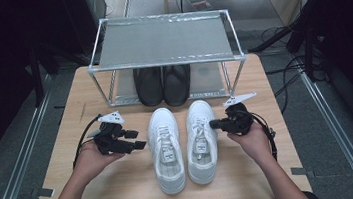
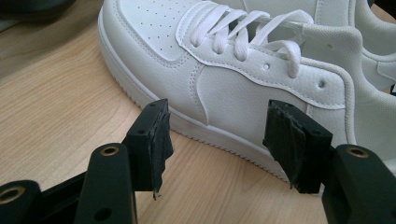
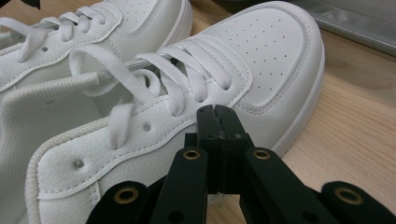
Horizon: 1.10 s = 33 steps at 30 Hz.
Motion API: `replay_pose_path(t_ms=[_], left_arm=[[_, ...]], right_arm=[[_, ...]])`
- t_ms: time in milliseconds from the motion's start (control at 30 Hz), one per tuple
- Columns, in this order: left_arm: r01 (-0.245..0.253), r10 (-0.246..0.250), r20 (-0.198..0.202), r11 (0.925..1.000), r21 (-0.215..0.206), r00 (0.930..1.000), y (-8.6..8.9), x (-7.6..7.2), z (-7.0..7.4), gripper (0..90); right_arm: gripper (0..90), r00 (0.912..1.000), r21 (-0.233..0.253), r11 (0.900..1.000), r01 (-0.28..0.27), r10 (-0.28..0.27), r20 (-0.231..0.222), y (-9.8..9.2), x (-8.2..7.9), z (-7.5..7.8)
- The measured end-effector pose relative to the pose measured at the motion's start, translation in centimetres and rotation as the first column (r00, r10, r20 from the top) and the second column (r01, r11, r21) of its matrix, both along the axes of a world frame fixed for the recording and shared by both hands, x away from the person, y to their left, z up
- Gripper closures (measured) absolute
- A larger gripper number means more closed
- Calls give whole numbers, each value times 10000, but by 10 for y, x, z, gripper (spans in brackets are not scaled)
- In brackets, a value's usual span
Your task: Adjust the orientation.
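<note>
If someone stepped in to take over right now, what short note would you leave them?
Left gripper: open, beside the left white shoe, not touching it.
Right gripper: jaws shut on nothing, tips against the outer side of the right white shoe.
Both white shoes stand side by side on the table, toes toward the rack.
A pair of black shoes already sits on the rack's lower shelf; its top shelf is bare.
Left to do: probably lift the white pair onto the rack.
</note>
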<state>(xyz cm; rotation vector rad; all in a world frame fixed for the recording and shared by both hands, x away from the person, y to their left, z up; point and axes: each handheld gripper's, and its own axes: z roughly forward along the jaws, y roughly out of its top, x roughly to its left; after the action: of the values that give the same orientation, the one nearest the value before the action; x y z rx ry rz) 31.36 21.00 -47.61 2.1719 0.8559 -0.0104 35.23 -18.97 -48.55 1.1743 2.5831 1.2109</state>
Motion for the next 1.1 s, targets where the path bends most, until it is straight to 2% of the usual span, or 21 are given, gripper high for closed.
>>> replay_pose_path(t_ms=[100,200,433,600,767,1100], left_arm=[[10,-10,8,10000,-46,10000,0,0,0,410],[9,-8,32,10000,-29,10000,0,0,1,409],[90,-90,79,10000,-5,9999,-2,0,-1,424],[122,-124,160,9999,118,9998,-3,0,-1,453],[140,-140,25,9998,120,9999,-4,0,-1,538],[112,-110,-63,9996,248,9999,-6,2,-5,572]], right_arm=[[883,9997,-98,9998,149,-147,206,-1,-1,3],[887,9993,58,9994,344,-344,137,-2,-2,3],[900,9989,-327,9992,216,-202,428,6,-5,3],[900,9989,-243,9997,64,-53,456,11,-5,2],[900,9988,-251,9995,-172,184,461,17,-7,2],[900,9980,-276,9989,-370,383,498,24,-9,2]])
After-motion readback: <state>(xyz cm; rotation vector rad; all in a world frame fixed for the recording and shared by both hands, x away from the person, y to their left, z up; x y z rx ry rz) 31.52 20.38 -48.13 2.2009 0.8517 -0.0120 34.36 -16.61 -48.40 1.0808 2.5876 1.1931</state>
